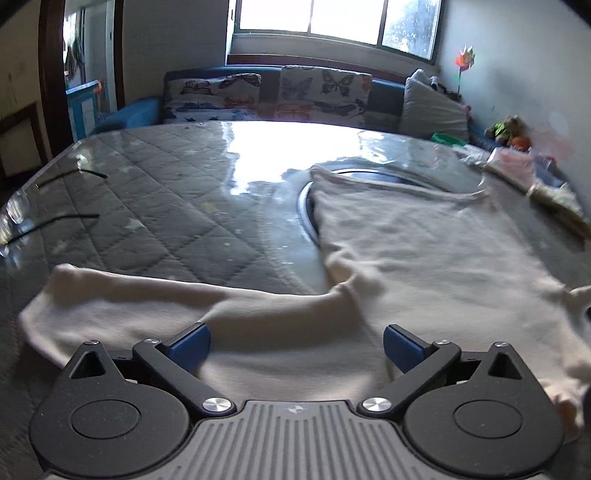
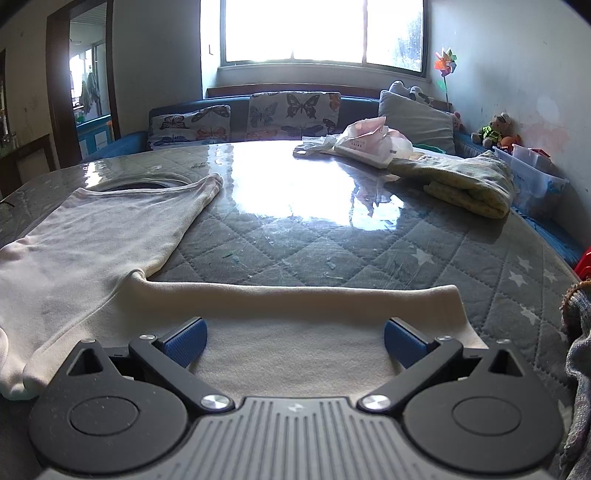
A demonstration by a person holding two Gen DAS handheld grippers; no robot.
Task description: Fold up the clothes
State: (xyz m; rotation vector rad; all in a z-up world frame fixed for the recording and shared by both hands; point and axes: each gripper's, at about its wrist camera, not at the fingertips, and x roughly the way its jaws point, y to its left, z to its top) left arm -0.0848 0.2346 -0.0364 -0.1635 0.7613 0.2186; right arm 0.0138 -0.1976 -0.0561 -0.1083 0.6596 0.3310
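One cream long-sleeved knit top (image 1: 424,251) lies spread flat on a grey quilted tabletop with small white stars under a glossy clear cover (image 2: 332,236), its body running away from the cameras and its two sleeves stretched out sideways along the near edge. In the left wrist view the top's far hem partly covers a dark round inset in the table (image 1: 373,173), and one sleeve (image 1: 122,306) reaches off to the left, with some wrinkles where it meets the body. The left gripper (image 1: 296,345) hangs over that join with its blue-padded jaws spread wide; cloth shows between the pads, but neither pad presses on it. In the right wrist view the other sleeve (image 2: 295,299) lies straight across the frame, its cuff end to the right. The right gripper (image 2: 295,341) sits over this sleeve, jaws likewise wide apart and pinching nothing. Further out on the table rest a folded pale green patterned cloth (image 2: 469,184) and a crumpled white and pink plastic bag (image 2: 369,142). Beyond the table stands a blue sofa with butterfly-print cushions (image 2: 291,110) under a bright window (image 2: 321,29), and a colourful pinwheel (image 2: 445,62) stands by the wall on the right.
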